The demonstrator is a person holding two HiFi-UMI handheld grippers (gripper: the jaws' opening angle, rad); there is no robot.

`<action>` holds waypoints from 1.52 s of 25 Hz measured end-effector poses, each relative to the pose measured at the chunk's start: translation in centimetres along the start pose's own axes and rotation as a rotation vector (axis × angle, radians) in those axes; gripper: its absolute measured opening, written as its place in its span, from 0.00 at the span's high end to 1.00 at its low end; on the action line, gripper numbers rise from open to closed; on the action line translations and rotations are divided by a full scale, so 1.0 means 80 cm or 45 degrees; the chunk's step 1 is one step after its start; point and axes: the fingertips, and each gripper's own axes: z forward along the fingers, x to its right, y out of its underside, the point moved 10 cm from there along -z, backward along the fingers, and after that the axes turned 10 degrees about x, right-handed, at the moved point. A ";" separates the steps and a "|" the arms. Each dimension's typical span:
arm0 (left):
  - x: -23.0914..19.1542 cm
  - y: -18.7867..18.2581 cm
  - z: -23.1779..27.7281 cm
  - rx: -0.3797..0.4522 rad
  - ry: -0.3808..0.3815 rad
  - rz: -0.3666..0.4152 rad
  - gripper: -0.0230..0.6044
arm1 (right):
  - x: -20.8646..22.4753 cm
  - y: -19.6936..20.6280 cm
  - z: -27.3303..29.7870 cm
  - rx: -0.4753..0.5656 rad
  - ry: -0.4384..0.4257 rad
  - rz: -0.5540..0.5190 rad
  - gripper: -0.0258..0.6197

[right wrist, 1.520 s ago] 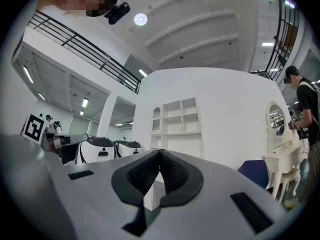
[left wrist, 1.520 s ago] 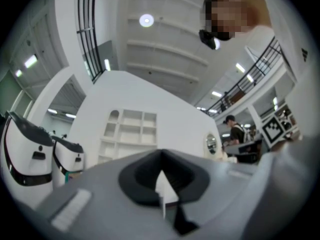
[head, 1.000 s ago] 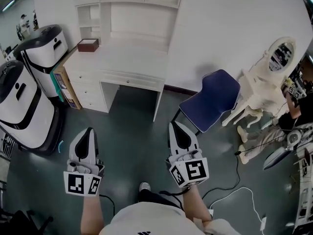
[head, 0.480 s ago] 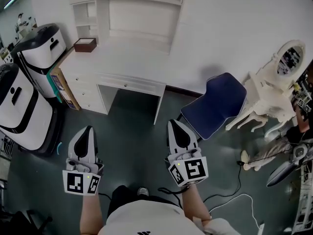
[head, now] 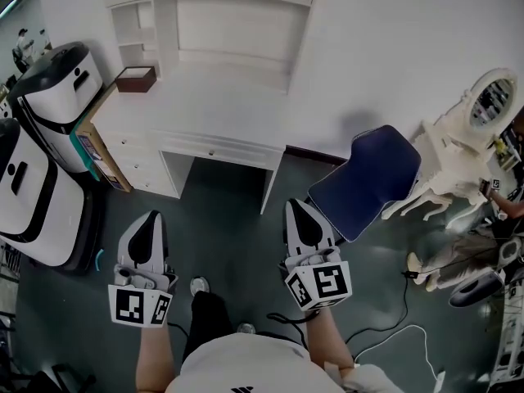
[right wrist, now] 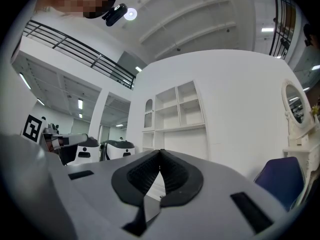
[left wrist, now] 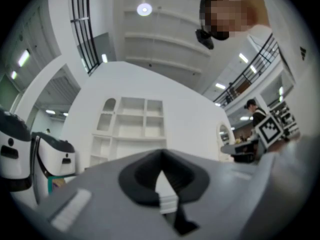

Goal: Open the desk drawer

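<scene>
Desk drawer lies well ahead of left gripper and right gripper, fingers pressed together.

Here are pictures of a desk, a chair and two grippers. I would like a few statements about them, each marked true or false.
1. The drawer is closed. True.
2. The right gripper grips the drawer's knob. False: it is shut on nothing, short of the desk.
3. A brown box stands on the desk. True.
4. The chair is pushed under the desk. False: it stands beside the desk, at its right.
5. The left gripper has its jaws wide apart. False: they are together.
</scene>
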 end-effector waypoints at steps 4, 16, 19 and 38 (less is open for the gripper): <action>-0.050 0.022 0.040 -0.001 0.041 -0.009 0.95 | -0.010 0.019 0.060 -0.007 0.024 -0.006 0.96; -0.212 0.066 0.141 0.005 0.105 -0.012 0.95 | -0.057 0.071 0.231 -0.041 0.084 0.005 0.96; -0.245 0.079 0.158 0.003 0.119 -0.023 0.95 | -0.068 0.084 0.263 -0.052 0.098 0.005 0.96; -0.311 0.179 0.223 -0.112 0.232 -0.150 0.95 | -0.058 0.227 0.345 -0.487 0.238 0.263 0.96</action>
